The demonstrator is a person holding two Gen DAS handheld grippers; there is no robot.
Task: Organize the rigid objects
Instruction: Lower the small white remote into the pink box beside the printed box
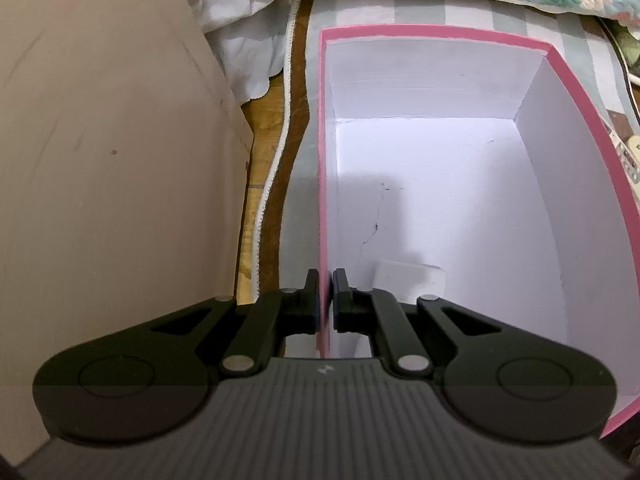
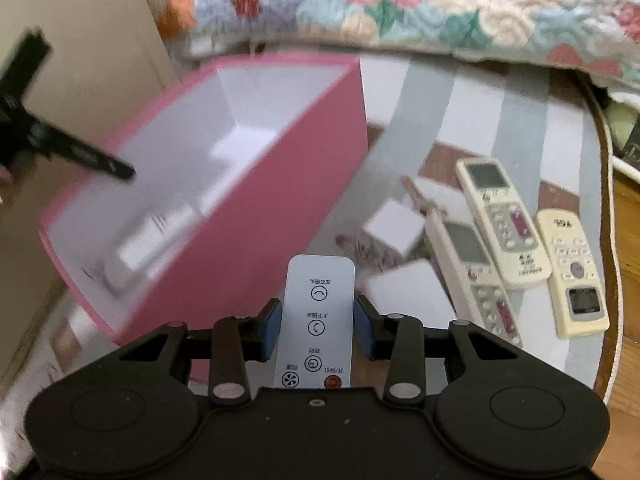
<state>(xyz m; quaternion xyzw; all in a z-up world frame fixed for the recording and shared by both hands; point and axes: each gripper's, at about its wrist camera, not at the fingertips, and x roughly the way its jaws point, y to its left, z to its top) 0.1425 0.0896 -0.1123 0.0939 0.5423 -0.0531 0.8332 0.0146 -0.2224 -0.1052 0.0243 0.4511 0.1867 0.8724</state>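
A pink box with a white inside (image 1: 436, 32) stands open on the striped cloth; it also shows in the right wrist view (image 2: 280, 184). My left gripper (image 1: 326, 292) is shut on the box's left wall. A white object (image 1: 408, 278) lies on the box floor near it. My right gripper (image 2: 318, 320) is shut on a flat white fan remote (image 2: 318, 312) and holds it above the cloth, just right of the box. Three cream air-conditioner remotes (image 2: 504, 216) lie on the cloth to the right. Two small white blocks (image 2: 394, 226) lie between box and remotes.
A beige panel (image 1: 100, 160) rises at the left of the box. A flowered quilt (image 2: 400, 0) lies along the far side. The round table edge with white trim (image 2: 608, 160) curves at the right. The left gripper's arm (image 2: 60, 148) reaches over the box rim.
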